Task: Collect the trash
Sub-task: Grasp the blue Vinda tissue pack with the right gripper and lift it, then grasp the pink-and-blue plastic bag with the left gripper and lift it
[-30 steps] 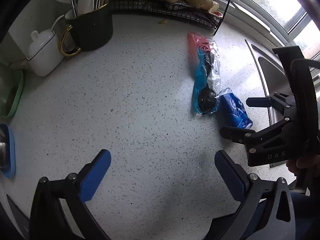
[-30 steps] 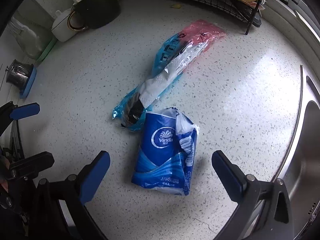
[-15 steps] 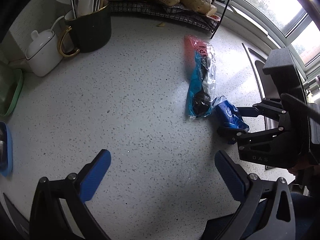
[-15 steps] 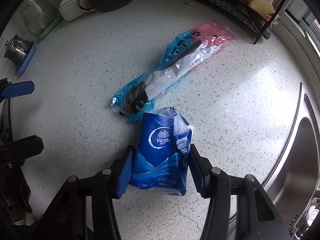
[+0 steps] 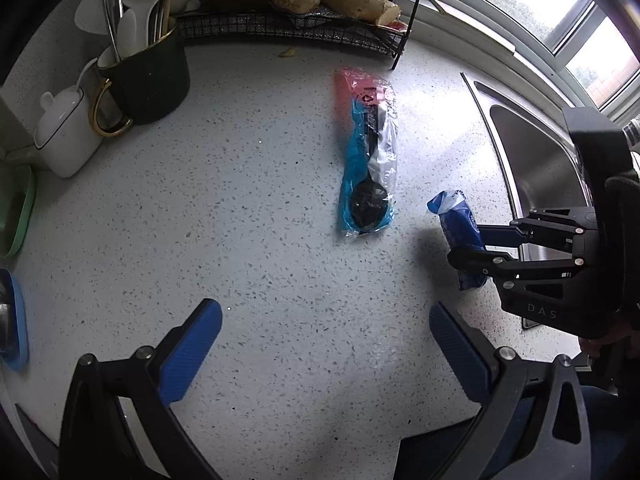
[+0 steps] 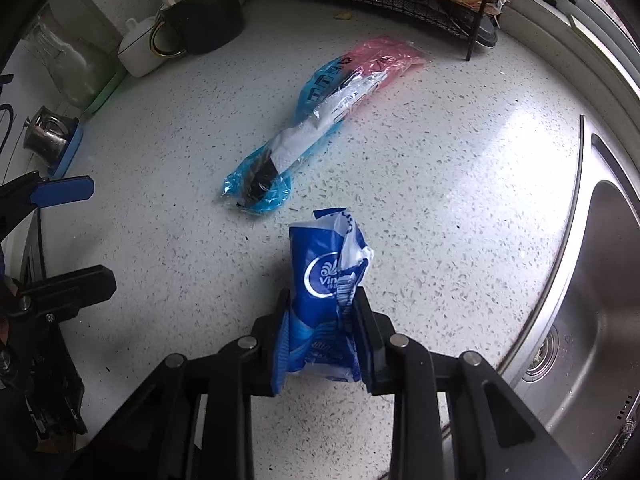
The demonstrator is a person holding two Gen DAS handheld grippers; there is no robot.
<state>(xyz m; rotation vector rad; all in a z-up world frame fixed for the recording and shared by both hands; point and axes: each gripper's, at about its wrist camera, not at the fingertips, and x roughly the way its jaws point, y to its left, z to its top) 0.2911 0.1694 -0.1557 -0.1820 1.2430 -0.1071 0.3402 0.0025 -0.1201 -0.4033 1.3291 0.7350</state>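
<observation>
The right gripper is just closing its jaws on the blue tissue wrapper, pinching it above the counter. The long blue-and-pink wrapper is lying uncollected nearby, and the left gripper is hovering wide open, empty.

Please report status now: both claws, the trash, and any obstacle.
Right claw has just closed, shut on blue wrapper. Left claw open, empty. Long bag lies on counter, uncollected. Nothing in the way.
</observation>
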